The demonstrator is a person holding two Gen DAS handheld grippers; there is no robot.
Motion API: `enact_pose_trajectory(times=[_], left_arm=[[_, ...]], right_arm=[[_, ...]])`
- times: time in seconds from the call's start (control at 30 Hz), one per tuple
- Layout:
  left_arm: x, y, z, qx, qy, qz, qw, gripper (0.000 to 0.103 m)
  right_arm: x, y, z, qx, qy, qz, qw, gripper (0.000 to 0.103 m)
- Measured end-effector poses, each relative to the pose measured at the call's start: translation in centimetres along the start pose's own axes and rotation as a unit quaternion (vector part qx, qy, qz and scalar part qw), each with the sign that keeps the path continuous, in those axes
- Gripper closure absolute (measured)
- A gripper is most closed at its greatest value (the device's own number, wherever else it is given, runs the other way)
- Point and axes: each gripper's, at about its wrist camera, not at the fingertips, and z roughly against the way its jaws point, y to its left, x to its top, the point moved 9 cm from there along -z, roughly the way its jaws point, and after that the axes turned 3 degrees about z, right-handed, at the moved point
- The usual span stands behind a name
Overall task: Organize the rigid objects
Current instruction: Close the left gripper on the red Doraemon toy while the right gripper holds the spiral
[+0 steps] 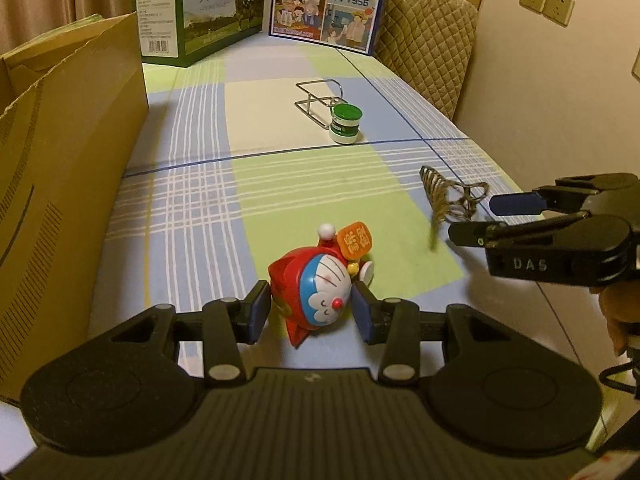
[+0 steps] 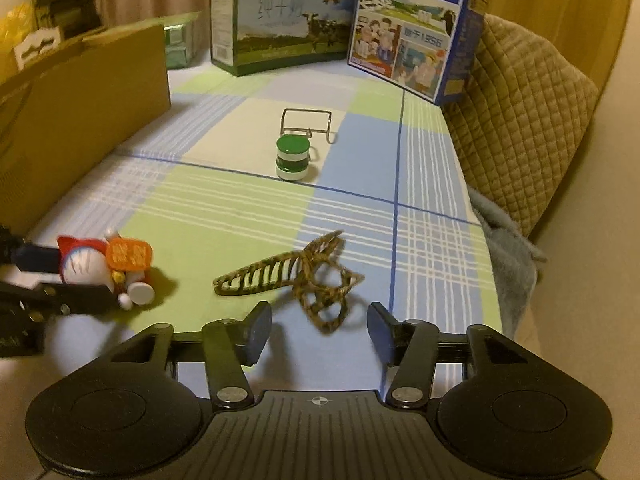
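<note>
A red and blue Doraemon toy (image 1: 316, 286) with an orange sign lies on the plaid cloth between the pads of my left gripper (image 1: 310, 310), which look closed against its sides; the toy also shows in the right wrist view (image 2: 104, 264). A leopard-print hair claw (image 2: 296, 276) lies just ahead of my open, empty right gripper (image 2: 318, 330), its loop end between the fingertips. In the left wrist view the claw (image 1: 444, 194) lies by the right gripper (image 1: 480, 218). A green-capped jar (image 2: 293, 158) stands by a wire holder (image 2: 306, 122) farther back.
A large open cardboard box (image 1: 60, 168) stands along the left. Two milk cartons, green (image 2: 276, 20) and blue (image 2: 416, 28), stand at the back. A quilted chair back (image 2: 520, 120) and a grey cloth (image 2: 504, 232) lie past the table's right edge.
</note>
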Motion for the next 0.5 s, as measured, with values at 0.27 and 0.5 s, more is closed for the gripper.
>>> enact_pose_trajectory(times=[0.27,0.5], left_arm=[[0.0,0.1,-0.2,-0.008,-0.007,0.011,0.9999,0.065],[0.0,0.2,-0.5,-0.01,-0.007,0.015,0.9998,0.065]], right_arm=[[0.3,-1.3,-0.3,0.006,-0.015,-0.039,0.999,0.043],[1.0,-0.9,-1.5,0.026,-0.037,-0.002,0.999,0.044]])
